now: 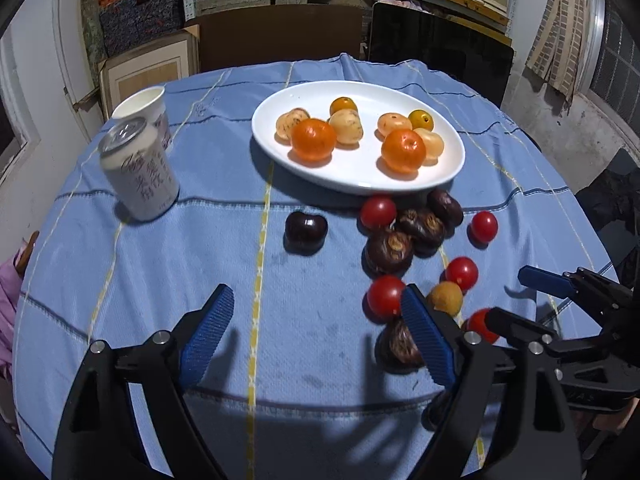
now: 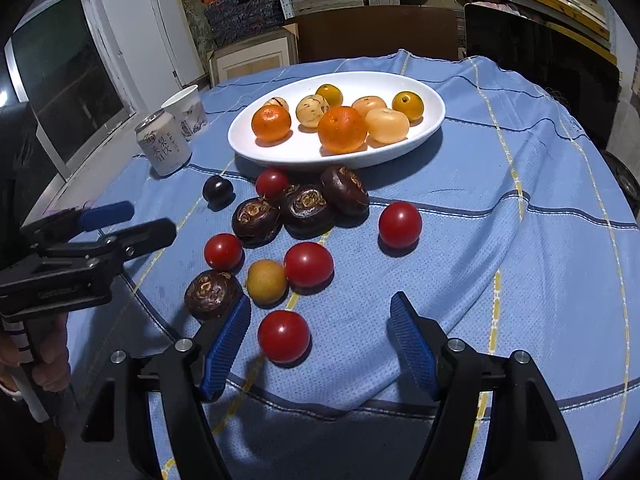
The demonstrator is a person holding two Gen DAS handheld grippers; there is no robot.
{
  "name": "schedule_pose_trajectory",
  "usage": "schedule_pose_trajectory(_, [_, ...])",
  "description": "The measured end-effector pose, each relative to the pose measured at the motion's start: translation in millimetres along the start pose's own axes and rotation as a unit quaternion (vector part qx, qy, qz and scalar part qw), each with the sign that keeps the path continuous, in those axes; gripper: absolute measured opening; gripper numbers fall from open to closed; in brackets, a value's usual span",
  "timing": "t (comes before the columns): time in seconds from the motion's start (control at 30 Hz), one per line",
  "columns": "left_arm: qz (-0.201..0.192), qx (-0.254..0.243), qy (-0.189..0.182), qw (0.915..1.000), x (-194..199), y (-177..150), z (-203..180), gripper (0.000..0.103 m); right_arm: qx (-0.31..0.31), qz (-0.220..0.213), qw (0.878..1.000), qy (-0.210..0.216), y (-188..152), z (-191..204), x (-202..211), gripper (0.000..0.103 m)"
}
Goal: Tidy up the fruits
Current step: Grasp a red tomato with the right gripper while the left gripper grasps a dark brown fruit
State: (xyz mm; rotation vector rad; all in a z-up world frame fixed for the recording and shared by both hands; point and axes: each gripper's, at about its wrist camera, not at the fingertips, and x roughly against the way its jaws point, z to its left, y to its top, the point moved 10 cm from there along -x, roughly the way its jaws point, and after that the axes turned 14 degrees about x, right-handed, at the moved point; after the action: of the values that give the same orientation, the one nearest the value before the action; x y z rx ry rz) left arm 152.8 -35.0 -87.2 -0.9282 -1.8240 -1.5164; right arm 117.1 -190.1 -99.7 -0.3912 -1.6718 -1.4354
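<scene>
Fruit lying loose on a blue cloth, both grippers spread and gripping nothing.
Red tomatoes, dark chestnuts and one plum are sitting near the plate, which is holding oranges and pale fruit; a can and cup are standing left, shelves behind. The left gripper and right gripper are hovering above the cloth.

Oranges and pale fruits fill the white plate; cherry tomatoes and dark chestnuts lie scattered before it.
</scene>
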Motion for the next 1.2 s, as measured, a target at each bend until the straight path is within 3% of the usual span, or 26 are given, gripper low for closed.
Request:
schedule_pose_trajectory(0.3, [0.017, 0.016, -0.001, 0.9997, 3.9, -29.5, 14.5, 0.088, 0.033, 0.013, 0.999, -0.008, -8.1, 13.4, -6.4, 0.071])
schedule_pose_trajectory(0.4, [0.023, 0.020, -0.005, 0.9995, 3.7, -34.6, 16.4, 0.088, 0.050, 0.036, 0.998, -0.006, -12.8, 20.8, -15.9, 0.047])
schedule_pose_trajectory(0.47, [0.025, 0.016, -0.005, 0.9995, 2.8, -37.2, 15.9, 0.088, 0.056, 0.033, 0.998, -0.008, -12.9, 23.8, -16.8, 0.045])
schedule_pose_trajectory(0.53, [0.027, 0.013, -0.008, 0.9995, 2.7, -38.6, 14.2, 0.088, 0.061, 0.030, 0.998, -0.001, -11.7, 28.2, -16.9, 0.031])
schedule_pose_trajectory(1.07, [0.053, -0.033, -0.023, 0.9978, -14.4, -48.7, -33.4, 0.087, -0.033, -0.008, 0.998, 0.055, -23.8, 5.5, -3.8, 0.030])
schedule_pose_trajectory(1.1, [0.055, -0.036, -0.023, 0.9976, -16.3, -49.6, -35.9, 0.085, -0.038, -0.010, 0.997, 0.060, -23.8, 4.9, -3.6, 0.030])
schedule_pose_trajectory(1.2, [0.072, -0.039, -0.029, 0.9962, -25.5, -53.9, -43.7, 0.066, -0.045, -0.014, 0.996, 0.070, -24.5, 4.4, -4.2, 0.030])
